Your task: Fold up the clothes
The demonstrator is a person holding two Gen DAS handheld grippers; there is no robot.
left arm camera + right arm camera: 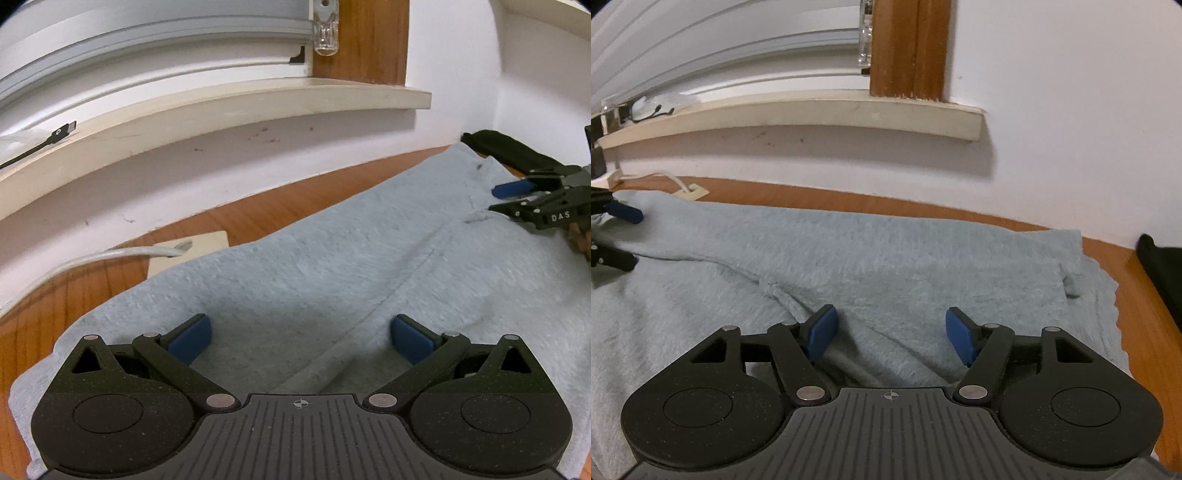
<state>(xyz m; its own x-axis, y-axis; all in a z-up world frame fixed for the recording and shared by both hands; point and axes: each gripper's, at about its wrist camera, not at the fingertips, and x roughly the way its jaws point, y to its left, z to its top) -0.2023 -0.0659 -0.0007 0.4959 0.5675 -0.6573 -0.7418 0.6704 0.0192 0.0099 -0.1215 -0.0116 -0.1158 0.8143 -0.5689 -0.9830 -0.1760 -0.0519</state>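
A light blue fuzzy garment (pixel 314 269) lies spread flat on a wooden table (pixel 258 214); it fills the right wrist view too (pixel 886 258). My left gripper (pixel 301 334) is open, its blue pads just above the cloth near a seam, holding nothing. My right gripper (pixel 891 334) is open over a raised fold of the garment, empty. In the left wrist view the right gripper (pixel 517 197) shows at the far right edge, over the garment. In the right wrist view the left gripper (pixel 618 232) shows at the far left.
A white wall with a cream window sill (pixel 221 107) runs behind the table. A white cable and cream block (pixel 188 251) lie by the garment's far edge. A black cloth (pixel 506 147) lies at the table's right end, also in the right wrist view (pixel 1163 266).
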